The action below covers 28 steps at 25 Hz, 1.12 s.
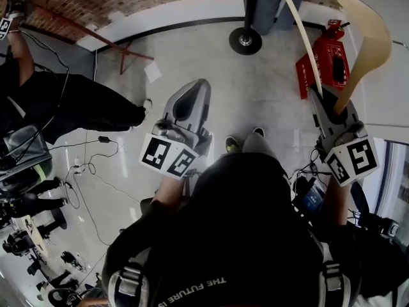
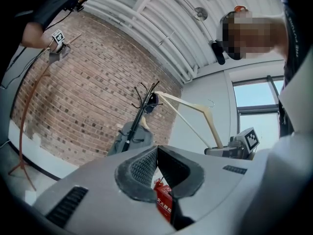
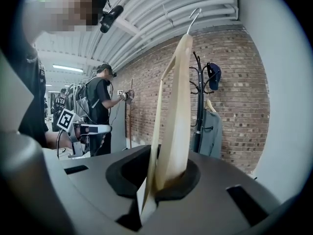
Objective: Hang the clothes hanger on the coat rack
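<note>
Clothes hanger (image 3: 176,106) of pale wood stands upright, its lower end clamped in the right tongs (image 3: 161,177), with its metal hook at the top. Farther off and slightly right, against the brick wall (image 3: 244,106), stands the black coat rack (image 3: 199,97), well apart from the hanger, carrying a grey garment (image 3: 213,133) and a dark cap (image 3: 213,75). The left tongs (image 2: 155,153) are closed together on nothing. A red fire-extinguisher box (image 1: 329,62) sits on the floor (image 1: 211,56) beyond.
</note>
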Motion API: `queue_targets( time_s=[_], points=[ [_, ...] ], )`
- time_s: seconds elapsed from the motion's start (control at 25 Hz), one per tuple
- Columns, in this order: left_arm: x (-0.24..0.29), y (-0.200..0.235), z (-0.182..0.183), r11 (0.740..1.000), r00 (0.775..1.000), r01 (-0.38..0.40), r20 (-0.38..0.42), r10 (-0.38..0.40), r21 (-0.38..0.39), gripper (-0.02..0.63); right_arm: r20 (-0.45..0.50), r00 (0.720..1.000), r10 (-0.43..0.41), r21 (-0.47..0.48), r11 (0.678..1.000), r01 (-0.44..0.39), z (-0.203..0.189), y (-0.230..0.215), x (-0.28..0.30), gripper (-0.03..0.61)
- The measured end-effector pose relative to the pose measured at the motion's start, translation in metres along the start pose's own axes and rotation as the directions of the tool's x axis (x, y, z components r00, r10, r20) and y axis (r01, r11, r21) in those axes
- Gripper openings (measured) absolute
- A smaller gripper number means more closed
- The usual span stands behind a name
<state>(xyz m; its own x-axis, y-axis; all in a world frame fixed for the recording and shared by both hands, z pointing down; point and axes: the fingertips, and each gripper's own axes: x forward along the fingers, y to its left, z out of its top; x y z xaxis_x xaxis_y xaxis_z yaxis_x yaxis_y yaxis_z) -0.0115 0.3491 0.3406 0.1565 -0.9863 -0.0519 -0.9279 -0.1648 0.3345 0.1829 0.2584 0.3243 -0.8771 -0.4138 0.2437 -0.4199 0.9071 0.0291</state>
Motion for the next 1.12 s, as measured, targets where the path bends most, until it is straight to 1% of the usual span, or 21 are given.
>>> queue_targets(
  time_s=[0.16, 0.4, 0.56, 0.8, 0.96, 1.12],
  points=[
    [0.008, 0.013, 0.008, 1.000, 1.000, 0.004, -0.004, -0.004, 0.004, 0.020, 0.004, 1.000, 0.006, 0.008, 1.000, -0.006, 0.009, -0.005, 0.017, 0.038],
    [0.040, 0.033, 0.009, 1.000, 1.000, 0.007, -0.005, -0.007, 0.011, 0.020, -0.001, 1.000, 0.017, -0.009, 1.000, -0.017, 0.009, -0.030, 0.048, 0.038],
    [0.079, 0.048, 0.016, 1.000, 1.000, 0.001, 0.007, -0.001, 0.031, 0.020, 0.000, 0.999, 0.035, -0.021, 0.999, -0.035, 0.012, -0.064, 0.075, 0.038],
    [0.144, 0.075, 0.027, 1.000, 1.000, -0.016, 0.005, 0.016, 0.027, 0.020, -0.016, 0.998, 0.059, -0.036, 0.998, -0.060, 0.027, -0.119, 0.123, 0.038],
    [0.192, 0.084, 0.034, 0.999, 0.999, -0.033, 0.002, 0.033, 0.036, 0.020, -0.043, 0.994, 0.104, -0.032, 0.994, -0.106, 0.032, -0.162, 0.148, 0.038],
    [0.238, 0.096, 0.042, 0.998, 0.999, -0.052, 0.007, 0.051, 0.046, 0.020, -0.066, 0.987, 0.148, -0.063, 0.986, -0.152, 0.035, -0.199, 0.176, 0.038]
  ],
)
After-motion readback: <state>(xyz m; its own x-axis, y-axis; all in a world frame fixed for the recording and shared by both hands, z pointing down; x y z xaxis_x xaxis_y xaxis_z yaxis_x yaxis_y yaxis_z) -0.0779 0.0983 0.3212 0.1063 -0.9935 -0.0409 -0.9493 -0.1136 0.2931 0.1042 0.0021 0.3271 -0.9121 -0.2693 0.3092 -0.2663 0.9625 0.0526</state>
